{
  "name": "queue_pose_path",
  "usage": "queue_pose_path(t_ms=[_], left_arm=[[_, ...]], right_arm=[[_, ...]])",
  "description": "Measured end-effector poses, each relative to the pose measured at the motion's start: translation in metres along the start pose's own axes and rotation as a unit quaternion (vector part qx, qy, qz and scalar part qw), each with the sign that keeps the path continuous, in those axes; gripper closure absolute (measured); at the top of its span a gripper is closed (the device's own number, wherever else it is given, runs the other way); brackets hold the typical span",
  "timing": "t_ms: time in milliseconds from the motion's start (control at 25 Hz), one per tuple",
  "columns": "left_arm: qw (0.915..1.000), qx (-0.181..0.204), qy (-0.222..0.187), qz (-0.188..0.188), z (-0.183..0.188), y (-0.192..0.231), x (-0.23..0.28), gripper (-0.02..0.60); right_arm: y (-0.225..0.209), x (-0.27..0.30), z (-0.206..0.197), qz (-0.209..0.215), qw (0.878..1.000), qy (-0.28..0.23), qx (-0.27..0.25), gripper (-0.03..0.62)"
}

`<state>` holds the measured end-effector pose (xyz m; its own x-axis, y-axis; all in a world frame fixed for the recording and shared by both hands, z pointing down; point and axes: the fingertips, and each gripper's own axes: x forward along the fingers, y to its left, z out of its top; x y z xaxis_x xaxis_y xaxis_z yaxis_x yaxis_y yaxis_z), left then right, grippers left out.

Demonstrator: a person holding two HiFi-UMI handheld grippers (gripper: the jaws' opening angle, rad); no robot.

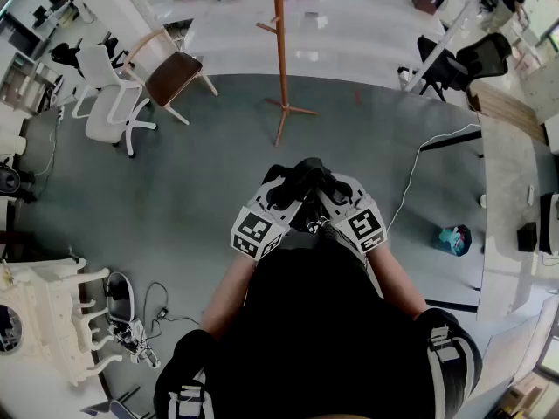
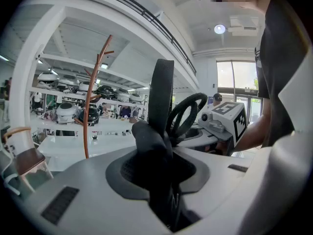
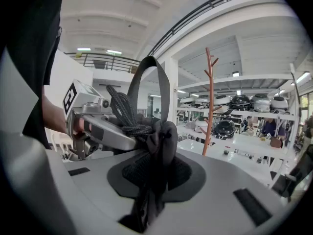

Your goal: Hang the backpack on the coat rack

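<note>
The left gripper [image 2: 159, 177] and right gripper [image 3: 152, 177] each clamp the backpack [image 1: 301, 188] by its straps, handle loop upright; the coat rack [image 1: 280, 51] stands ahead on grey floor [image 1: 175, 173] before white tables [image 1: 349, 33].

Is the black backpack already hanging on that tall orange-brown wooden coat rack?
No, the black backpack is held close to the person, while the orange-brown coat rack stands bare across the floor.

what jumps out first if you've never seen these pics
The black backpack sits bunched at the middle of the head view. Its straps are clamped by the left gripper and right gripper, side by side in front of the person. Next comes the tall orange-brown coat rack, standing straight ahead, well apart from them.
</note>
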<state>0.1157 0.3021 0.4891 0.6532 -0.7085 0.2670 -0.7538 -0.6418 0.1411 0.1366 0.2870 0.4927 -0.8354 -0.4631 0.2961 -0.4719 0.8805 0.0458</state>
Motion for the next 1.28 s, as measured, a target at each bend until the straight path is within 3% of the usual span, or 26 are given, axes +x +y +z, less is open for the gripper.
queue_pose_path(t_ms=[440,840,1280], left_arm=[[0.9973,0.047,0.006,-0.056,-0.01,0.037,-0.078,0.472],[0.9969,0.047,0.007,-0.062,-0.023,0.066,-0.131,0.472],[0.9974,0.034,0.011,-0.063,-0.029,0.079,-0.124,0.472]], right_arm=[[0.07,0.047,0.02,-0.062,0.998,-0.021,0.022,0.514],[0.117,0.085,0.029,-0.071,0.997,-0.023,0.028,0.514],[0.111,0.098,0.026,-0.071,0.997,-0.011,0.021,0.514]])
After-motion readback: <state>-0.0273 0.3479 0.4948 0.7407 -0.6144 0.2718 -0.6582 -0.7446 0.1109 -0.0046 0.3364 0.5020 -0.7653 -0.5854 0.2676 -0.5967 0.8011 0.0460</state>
